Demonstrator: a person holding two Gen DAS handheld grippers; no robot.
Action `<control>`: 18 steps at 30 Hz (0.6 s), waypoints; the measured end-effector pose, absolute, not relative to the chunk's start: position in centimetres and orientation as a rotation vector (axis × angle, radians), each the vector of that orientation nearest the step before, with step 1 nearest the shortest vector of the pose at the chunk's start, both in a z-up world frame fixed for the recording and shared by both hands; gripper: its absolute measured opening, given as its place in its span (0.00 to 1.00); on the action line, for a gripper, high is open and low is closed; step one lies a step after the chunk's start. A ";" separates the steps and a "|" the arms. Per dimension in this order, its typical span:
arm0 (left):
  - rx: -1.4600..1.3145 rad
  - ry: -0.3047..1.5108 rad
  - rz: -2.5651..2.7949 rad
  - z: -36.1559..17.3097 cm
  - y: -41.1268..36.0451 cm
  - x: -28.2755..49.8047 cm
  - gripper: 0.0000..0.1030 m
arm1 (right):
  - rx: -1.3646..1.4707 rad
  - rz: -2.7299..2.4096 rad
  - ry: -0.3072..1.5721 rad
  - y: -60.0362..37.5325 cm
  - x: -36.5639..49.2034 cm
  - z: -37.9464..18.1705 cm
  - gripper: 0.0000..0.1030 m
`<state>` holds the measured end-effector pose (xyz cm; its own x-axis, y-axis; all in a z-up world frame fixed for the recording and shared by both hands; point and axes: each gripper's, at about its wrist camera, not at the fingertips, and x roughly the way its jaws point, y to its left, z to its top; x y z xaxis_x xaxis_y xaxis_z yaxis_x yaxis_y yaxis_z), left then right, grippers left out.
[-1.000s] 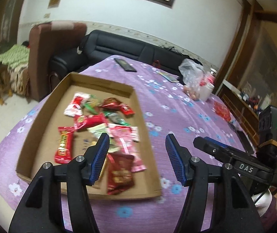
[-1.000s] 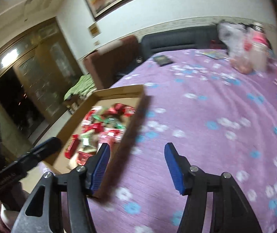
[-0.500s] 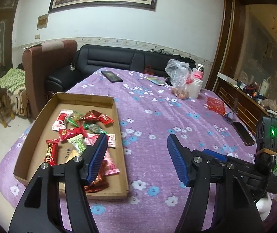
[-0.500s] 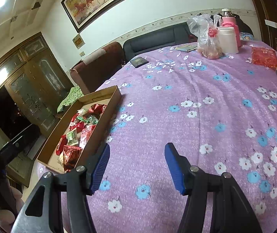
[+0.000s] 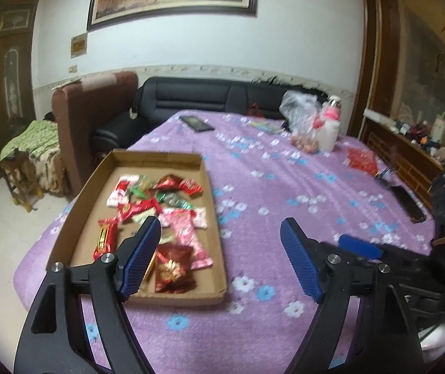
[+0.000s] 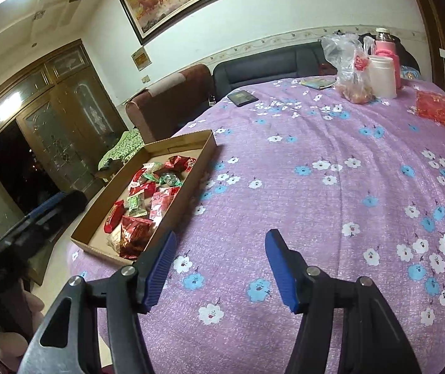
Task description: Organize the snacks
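A shallow cardboard tray (image 5: 172, 157) lies on the purple flowered tablecloth (image 5: 284, 193) and holds several wrapped snacks (image 5: 160, 205), red, green and pink. It also shows in the right wrist view (image 6: 188, 145), with the snacks (image 6: 147, 196) inside. My left gripper (image 5: 221, 258) is open and empty, held above the table's near edge, its left finger over the tray's near end. My right gripper (image 6: 221, 265) is open and empty, above bare cloth to the right of the tray. The right gripper also shows at the right of the left wrist view (image 5: 359, 251).
At the far side stand a plastic bag of food (image 6: 351, 71), a white jar (image 6: 383, 76) and a pink bottle (image 6: 386, 48). A dark phone (image 6: 242, 97), a flat booklet (image 6: 317, 83) and a red packet (image 6: 434, 109) lie on the cloth. A sofa (image 5: 222, 99) and armchair (image 5: 94, 118) stand behind.
Both grippers have pulled back and up from the tray, so more of the table and room shows. Both stay open and empty. The snacks have not moved.
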<state>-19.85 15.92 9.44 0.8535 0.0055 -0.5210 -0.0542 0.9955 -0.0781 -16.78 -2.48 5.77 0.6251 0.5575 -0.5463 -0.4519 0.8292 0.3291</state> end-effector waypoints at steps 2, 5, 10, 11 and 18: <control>-0.088 0.572 0.047 8.9 16.1 -19.6 0.78 | 0.164 0.582 0.685 -2.3 -16.7 5.6 0.63; -0.085 0.592 0.079 8.3 16.4 -19.1 0.78 | 0.151 0.572 0.692 -2.0 -16.6 5.2 0.64; -0.087 0.619 0.153 7.6 17.0 -18.5 0.78 | 0.122 0.552 0.689 -1.9 -16.6 4.8 0.64; -0.081 0.620 0.166 7.5 17.1 -18.4 0.78 | 0.115 0.548 0.686 -1.8 -16.7 4.8 0.64; -0.051 0.639 0.214 7.0 17.0 -17.9 0.78 | 0.063 0.556 0.673 -0.7 -17.2 4.6 0.65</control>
